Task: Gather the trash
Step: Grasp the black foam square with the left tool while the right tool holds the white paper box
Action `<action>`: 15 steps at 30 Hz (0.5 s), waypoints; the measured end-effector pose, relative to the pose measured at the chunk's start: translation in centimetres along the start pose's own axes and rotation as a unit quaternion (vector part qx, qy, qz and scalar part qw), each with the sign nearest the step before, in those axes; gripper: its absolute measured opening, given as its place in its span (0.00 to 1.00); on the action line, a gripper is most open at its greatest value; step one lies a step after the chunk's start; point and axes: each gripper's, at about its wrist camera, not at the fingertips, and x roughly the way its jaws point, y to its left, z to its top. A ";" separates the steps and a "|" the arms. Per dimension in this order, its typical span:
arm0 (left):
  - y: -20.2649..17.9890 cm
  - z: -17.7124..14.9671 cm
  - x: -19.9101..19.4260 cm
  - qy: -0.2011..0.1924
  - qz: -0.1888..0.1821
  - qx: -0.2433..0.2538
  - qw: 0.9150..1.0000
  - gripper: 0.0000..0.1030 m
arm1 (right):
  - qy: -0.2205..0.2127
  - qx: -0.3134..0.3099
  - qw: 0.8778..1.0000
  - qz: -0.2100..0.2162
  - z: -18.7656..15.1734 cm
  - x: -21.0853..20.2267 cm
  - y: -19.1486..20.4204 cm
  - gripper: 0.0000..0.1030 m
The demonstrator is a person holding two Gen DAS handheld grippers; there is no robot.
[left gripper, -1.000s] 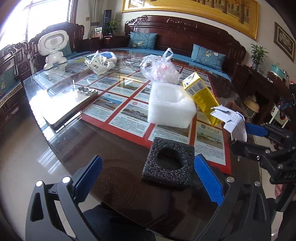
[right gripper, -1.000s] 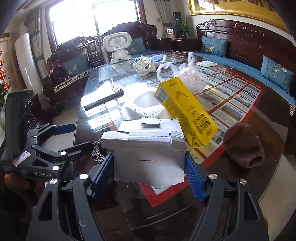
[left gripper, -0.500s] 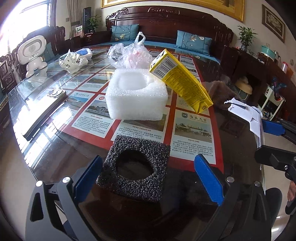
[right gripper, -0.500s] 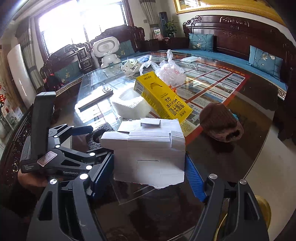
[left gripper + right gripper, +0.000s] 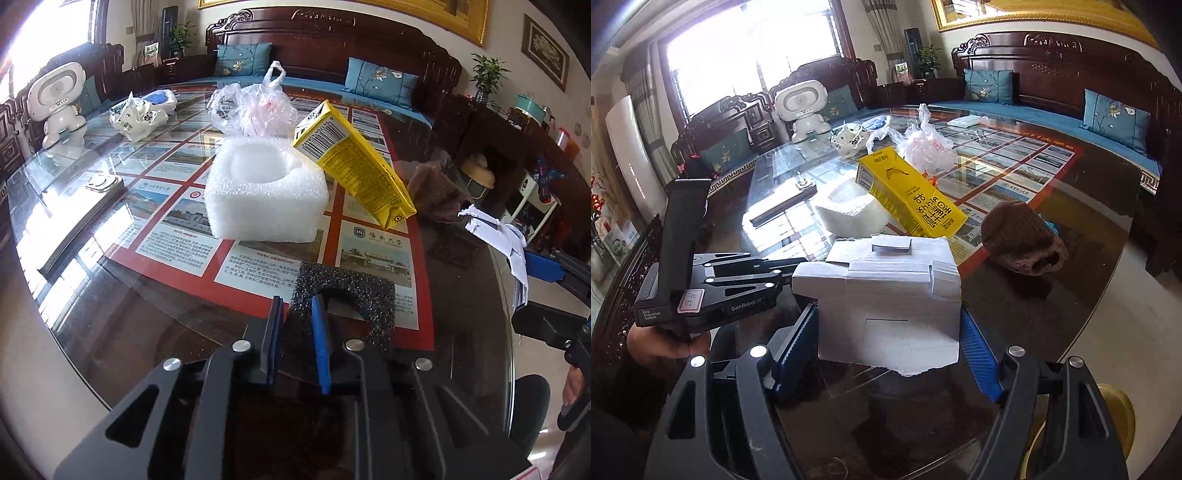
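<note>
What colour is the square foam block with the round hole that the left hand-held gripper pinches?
Black, faintly speckled square foam block; clearest in the left wrist view.

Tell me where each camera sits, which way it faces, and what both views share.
Left wrist: on the left gripper, looking down across the glass table; its pads pinch the black foam ring.
Right wrist: on the right gripper, facing the window, clamping a white cardboard box.
Shared: yellow carton, white foam block.

Foam ring [image 5: 347, 295] nearest on the table [image 5: 110, 325], foam block [image 5: 266, 195] behind it, carton [image 5: 354, 166] leaning at its right.
</note>
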 end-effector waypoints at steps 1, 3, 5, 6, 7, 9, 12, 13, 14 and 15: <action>-0.1 0.0 0.1 -0.001 0.009 0.006 1.000 0.18 | -0.001 0.002 1.000 -0.002 0.0 -0.1 -0.1 0.70; -0.2 -0.1 0.2 0.000 0.014 0.012 1.000 0.27 | -0.003 0.004 1.000 -0.002 0.0 -0.3 -0.2 0.70; -0.2 -0.2 0.1 0.002 0.005 0.007 1.000 0.53 | -0.002 0.005 1.000 -0.004 -0.1 -0.4 -0.3 0.70; -0.3 -0.3 0.0 -0.001 0.003 0.007 1.000 0.59 | -0.002 0.005 1.000 -0.006 -0.1 -0.5 -0.4 0.70; -0.4 -0.3 -0.3 -0.007 0.001 0.007 1.000 0.73 | -0.002 0.005 1.000 -0.007 -0.1 -0.5 -0.4 0.70; -0.8 -0.2 -0.8 -0.018 0.000 0.014 1.000 0.83 | -0.001 0.005 1.000 -0.008 -0.1 -0.5 -0.5 0.70; -1.7 -0.1 -0.8 -0.020 0.004 0.034 0.999 0.87 | -0.002 0.006 1.000 -0.009 -0.1 -0.5 -0.7 0.70; -2.0 0.0 -0.3 -0.013 0.006 0.043 0.999 0.87 | -0.003 0.007 1.000 -0.009 -0.1 -0.6 -0.7 0.70; -2.2 0.0 0.1 -0.007 0.008 0.048 0.999 0.87 | -0.003 0.008 1.000 -0.008 -0.1 -0.5 -0.7 0.70; -2.4 0.0 0.6 -0.002 0.011 0.052 0.999 0.87 | -0.003 0.009 1.000 -0.008 -0.1 -0.5 -0.8 0.70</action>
